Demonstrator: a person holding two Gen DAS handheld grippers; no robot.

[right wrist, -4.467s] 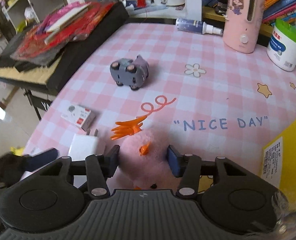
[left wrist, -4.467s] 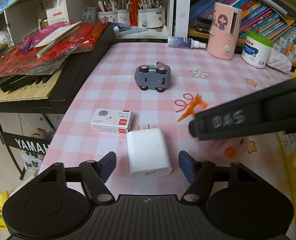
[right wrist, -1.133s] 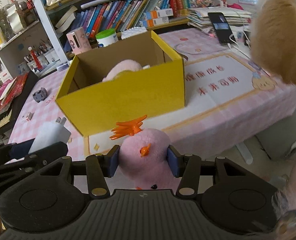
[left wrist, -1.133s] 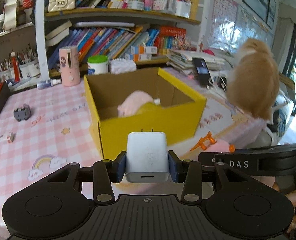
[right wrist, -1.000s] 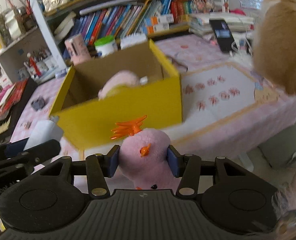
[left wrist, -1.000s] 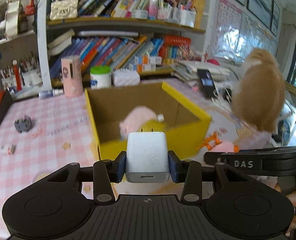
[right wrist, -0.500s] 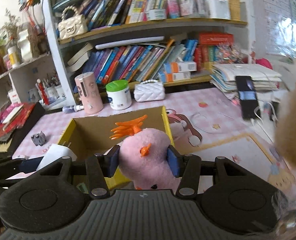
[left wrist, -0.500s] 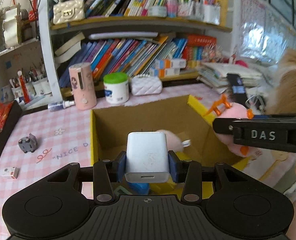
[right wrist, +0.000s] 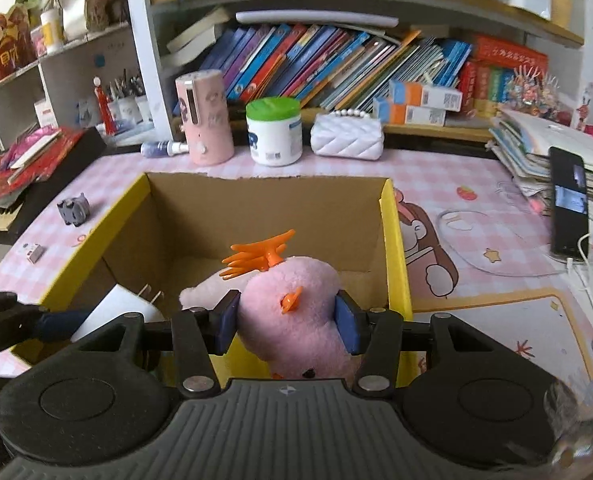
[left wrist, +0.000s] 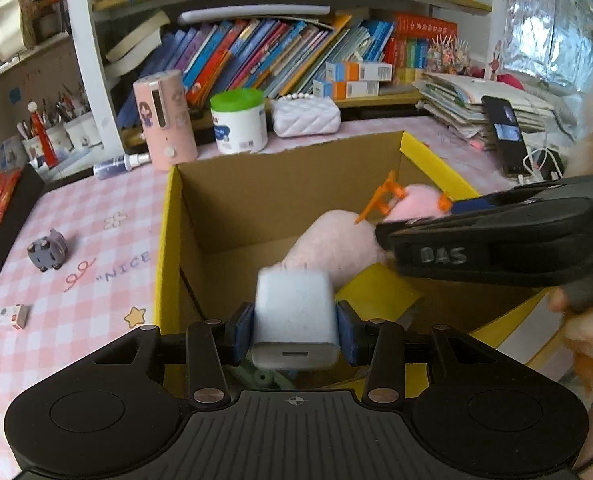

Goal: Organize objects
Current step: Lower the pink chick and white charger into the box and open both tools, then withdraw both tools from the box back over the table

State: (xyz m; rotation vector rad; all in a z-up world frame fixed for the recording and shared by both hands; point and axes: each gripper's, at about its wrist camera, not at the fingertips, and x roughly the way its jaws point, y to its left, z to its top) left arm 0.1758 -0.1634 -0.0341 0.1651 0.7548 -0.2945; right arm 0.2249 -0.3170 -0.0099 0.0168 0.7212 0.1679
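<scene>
step: drop into box [left wrist: 168, 240] | left gripper [left wrist: 294, 334] fingers just easing off charger [left wrist: 294, 312] | right gripper [right wrist: 288, 320] clamps plush chick [right wrist: 292, 312] | next: release both

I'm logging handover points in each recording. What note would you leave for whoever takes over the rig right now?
Left tool: white charger between its pads, over the yellow box; jaws have just been opening.
Right tool: shut on the pink plush chick, above the box's near edge.
Done: another pink plush and a yellow item lie in the box.
Left: drop charger and chick in, then probably fetch the grey toy car and small white box from the tablecloth.
</scene>
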